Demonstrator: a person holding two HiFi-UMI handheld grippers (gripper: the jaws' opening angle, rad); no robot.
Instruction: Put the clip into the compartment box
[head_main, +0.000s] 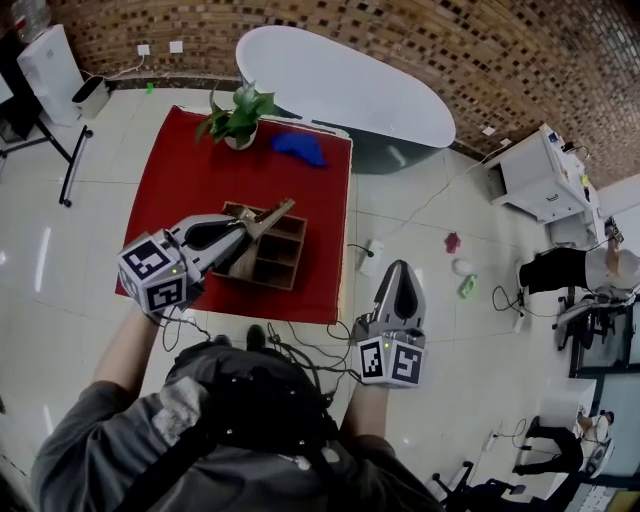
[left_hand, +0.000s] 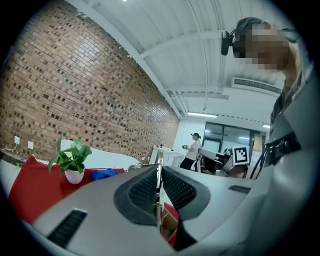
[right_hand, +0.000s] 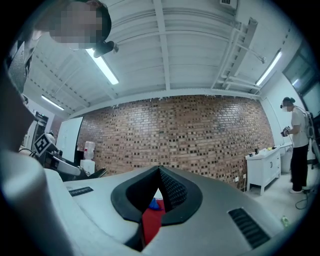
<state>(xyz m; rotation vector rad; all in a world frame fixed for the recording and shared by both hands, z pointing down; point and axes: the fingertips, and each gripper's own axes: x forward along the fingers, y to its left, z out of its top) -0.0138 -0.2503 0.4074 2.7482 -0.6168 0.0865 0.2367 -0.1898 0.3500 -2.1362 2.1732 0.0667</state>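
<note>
My left claw (head_main: 243, 230), nearly closed, pinches the clip (head_main: 272, 214), long axis slanting toward upper right, over the wooden compartment box (head_main: 292, 262) at frame centre; my right claw (head_main: 400, 268), shut and empty, hangs farther off.

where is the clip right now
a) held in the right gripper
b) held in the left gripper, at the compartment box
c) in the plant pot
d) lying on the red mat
b: the left gripper is shut on the clip, which the head view shows over the compartment box; the right gripper is shut and holds nothing.
</note>
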